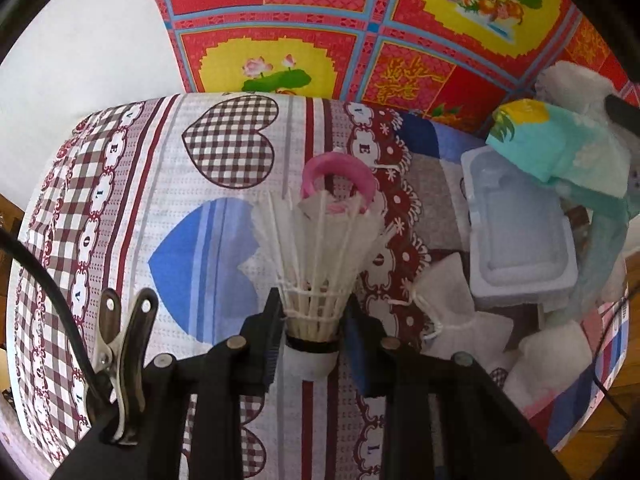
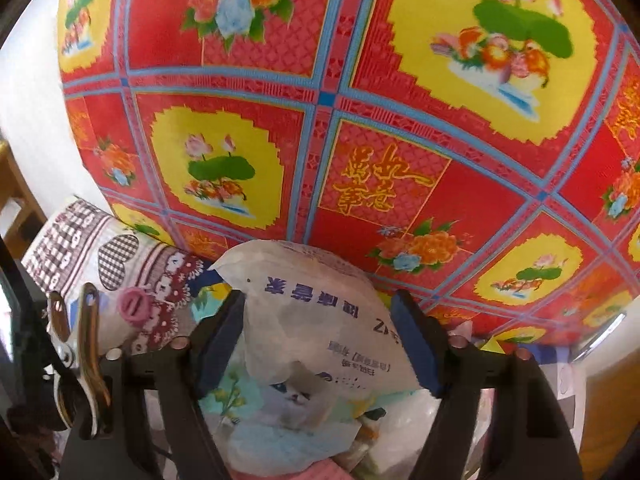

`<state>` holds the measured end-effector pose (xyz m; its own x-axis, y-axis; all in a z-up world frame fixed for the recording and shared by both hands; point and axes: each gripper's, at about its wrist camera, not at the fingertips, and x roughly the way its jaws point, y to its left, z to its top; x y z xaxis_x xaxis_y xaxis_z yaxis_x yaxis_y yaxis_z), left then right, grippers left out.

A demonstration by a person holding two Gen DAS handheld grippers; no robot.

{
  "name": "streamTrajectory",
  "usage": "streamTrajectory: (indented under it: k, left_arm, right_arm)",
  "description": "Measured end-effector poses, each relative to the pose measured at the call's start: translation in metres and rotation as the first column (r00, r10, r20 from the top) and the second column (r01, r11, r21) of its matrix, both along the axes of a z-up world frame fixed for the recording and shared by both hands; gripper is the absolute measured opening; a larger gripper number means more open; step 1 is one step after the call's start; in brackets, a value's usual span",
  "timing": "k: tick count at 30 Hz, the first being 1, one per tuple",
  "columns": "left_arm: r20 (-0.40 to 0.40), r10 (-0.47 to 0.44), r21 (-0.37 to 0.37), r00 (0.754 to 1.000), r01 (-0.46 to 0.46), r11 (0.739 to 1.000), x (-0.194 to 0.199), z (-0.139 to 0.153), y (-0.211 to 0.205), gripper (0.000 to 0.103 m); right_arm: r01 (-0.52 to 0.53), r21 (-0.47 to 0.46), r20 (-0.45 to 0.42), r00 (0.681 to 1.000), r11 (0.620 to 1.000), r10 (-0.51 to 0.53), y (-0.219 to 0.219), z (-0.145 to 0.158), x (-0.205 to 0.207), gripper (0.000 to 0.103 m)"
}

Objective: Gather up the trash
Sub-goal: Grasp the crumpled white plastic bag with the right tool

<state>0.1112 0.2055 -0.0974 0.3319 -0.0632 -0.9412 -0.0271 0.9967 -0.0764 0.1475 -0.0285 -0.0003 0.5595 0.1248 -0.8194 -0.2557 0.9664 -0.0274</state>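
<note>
The left claw (image 1: 310, 330) points steeply down and pinches a white feather shuttlecock (image 1: 316, 268) at its base, above the heart-patterned cloth (image 1: 168, 184) on the table. To the right lies a white plastic tray (image 1: 520, 232), nothing visible in it, with crumpled tissues (image 1: 460, 308) beside it. The right claw (image 2: 320, 340) is spread wide around a white printed bag (image 2: 320, 312); contact cannot be told. The red floral sheet (image 2: 360, 120) stands just beyond the table's far edge
</note>
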Motion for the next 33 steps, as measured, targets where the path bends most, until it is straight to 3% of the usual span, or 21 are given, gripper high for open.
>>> streamTrajectory:
  k: [2,5,8,11,15,22,26,33]
  left_arm:
    - [-0.003,0.004,-0.003,1.000,-0.004,1.000,0.000,0.001,0.009,0.030]
    - [-0.003,0.009,-0.008,1.000,-0.009,1.000,-0.002,0.001,0.020,0.029]
    - [0.002,0.015,0.001,1.000,-0.015,1.000,-0.004,0.005,0.022,0.029]
    - [0.009,0.022,0.006,1.000,-0.022,1.000,-0.006,0.007,0.025,0.029]
    - [0.019,0.031,0.001,0.999,-0.031,1.000,-0.016,0.016,0.030,0.029]
    - [0.049,0.075,0.005,0.996,-0.076,0.997,-0.041,0.039,0.034,0.029]
    - [0.087,0.098,-0.016,0.991,-0.097,0.995,-0.057,0.062,0.006,0.029]
    - [0.114,0.150,-0.033,0.982,-0.147,0.989,-0.087,0.085,0.005,0.029]
  right_arm:
    - [0.000,-0.002,-0.013,1.000,1.000,0.000,0.001,-0.003,0.002,0.050]
    - [0.002,-0.003,-0.020,1.000,1.000,-0.002,0.002,-0.010,0.002,0.036]
    - [-0.008,0.005,0.009,1.000,1.000,0.008,0.001,-0.011,-0.001,0.022]
    - [-0.005,0.035,0.023,1.000,0.999,0.004,-0.002,-0.009,-0.004,0.016]
    - [0.003,0.089,0.041,0.999,0.996,-0.007,-0.013,0.002,-0.009,0.013]
    - [-0.021,0.151,0.155,0.988,0.988,-0.003,-0.029,0.034,-0.036,0.012]
    - [-0.030,0.198,0.181,0.983,0.980,-0.007,-0.041,0.050,-0.053,0.012]
    - [-0.096,0.254,0.200,0.979,0.963,0.044,-0.049,0.067,-0.090,0.012]
